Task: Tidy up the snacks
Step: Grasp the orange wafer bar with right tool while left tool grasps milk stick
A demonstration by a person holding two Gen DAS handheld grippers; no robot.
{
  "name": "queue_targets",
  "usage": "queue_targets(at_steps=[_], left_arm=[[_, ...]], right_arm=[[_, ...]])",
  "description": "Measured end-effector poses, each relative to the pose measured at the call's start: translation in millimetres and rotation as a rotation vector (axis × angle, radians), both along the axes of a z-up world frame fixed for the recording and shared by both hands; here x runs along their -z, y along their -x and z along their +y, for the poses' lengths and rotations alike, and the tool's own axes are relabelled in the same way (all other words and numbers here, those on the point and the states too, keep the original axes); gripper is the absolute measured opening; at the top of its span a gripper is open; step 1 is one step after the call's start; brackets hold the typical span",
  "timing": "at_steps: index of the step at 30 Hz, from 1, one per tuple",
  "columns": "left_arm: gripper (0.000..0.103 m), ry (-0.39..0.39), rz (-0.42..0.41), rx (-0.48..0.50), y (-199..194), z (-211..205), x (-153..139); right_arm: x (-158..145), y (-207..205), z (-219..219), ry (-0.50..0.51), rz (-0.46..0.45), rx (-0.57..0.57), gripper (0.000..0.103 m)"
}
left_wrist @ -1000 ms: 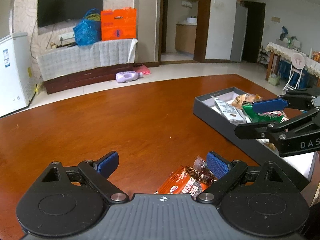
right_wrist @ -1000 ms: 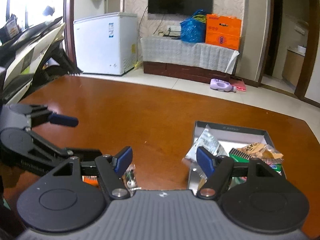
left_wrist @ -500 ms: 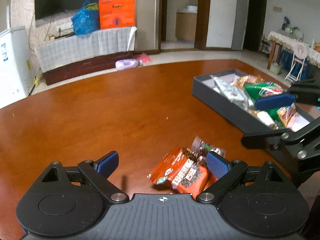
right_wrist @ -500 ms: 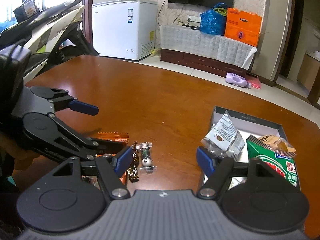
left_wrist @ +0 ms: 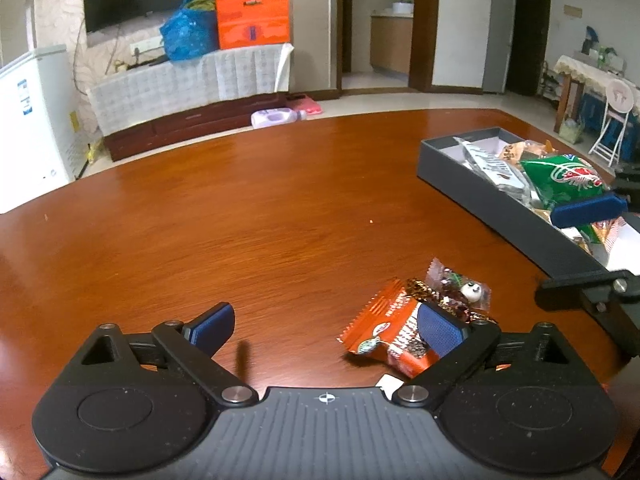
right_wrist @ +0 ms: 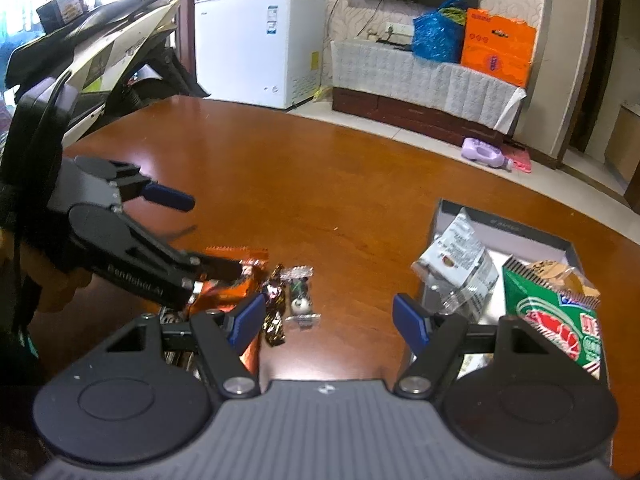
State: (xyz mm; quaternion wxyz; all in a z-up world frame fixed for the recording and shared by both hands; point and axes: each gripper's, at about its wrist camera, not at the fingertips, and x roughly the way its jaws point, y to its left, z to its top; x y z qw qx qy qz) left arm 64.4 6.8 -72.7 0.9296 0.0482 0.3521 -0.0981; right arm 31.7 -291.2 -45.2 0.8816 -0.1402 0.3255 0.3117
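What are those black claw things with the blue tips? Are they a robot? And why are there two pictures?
They are not a robot. A person holds one grabbing tool in each hand, and each tool has a little camera looking out along its jaws. So one picture comes from the left gripper and the other from the right gripper. Each camera also sees the other tool off to the side.

Both tools hang over a brown wooden table. Lying loose on it are an orange snack packet, a clear candy wrapper with a small white sweet in it, and a shiny gold-brown candy. A dark grey box already has snacks inside, such as a green bag and a silvery packet.

Both pairs of jaws are open. Nothing is held yet.
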Motion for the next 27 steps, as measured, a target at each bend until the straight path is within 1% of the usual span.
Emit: queue_targets(at_steps=[3, 8, 13, 21, 27], left_arm=[[0.097, 0.017, 0.006, -0.001, 0.9, 0.8, -0.6], [0.096, 0.046, 0.022, 0.025, 6.1, -3.1, -3.6], [0.096, 0.070, 0.027, 0.037, 22.8, -9.3, -5.3], [0.095, 0.058, 0.052, 0.022, 58.8, -19.8, 4.4], [0.095, 0.016, 0.058, 0.022, 62.2, -23.5, 3.1]], right_arm=[[3.3, 1.0, 0.6, 0.001, 0.022, -0.027, 0.072], [10.5, 4.4, 3.0, -0.002, 0.058, -0.091, 0.072], [17.3, 8.3, 4.8, 0.017, 0.085, -0.144, 0.072], [24.7, 10.4, 2.6, 0.039, 0.101, -0.150, 0.072], [27.6, 10.5, 0.3, 0.045, 0.104, -0.152, 0.072]])
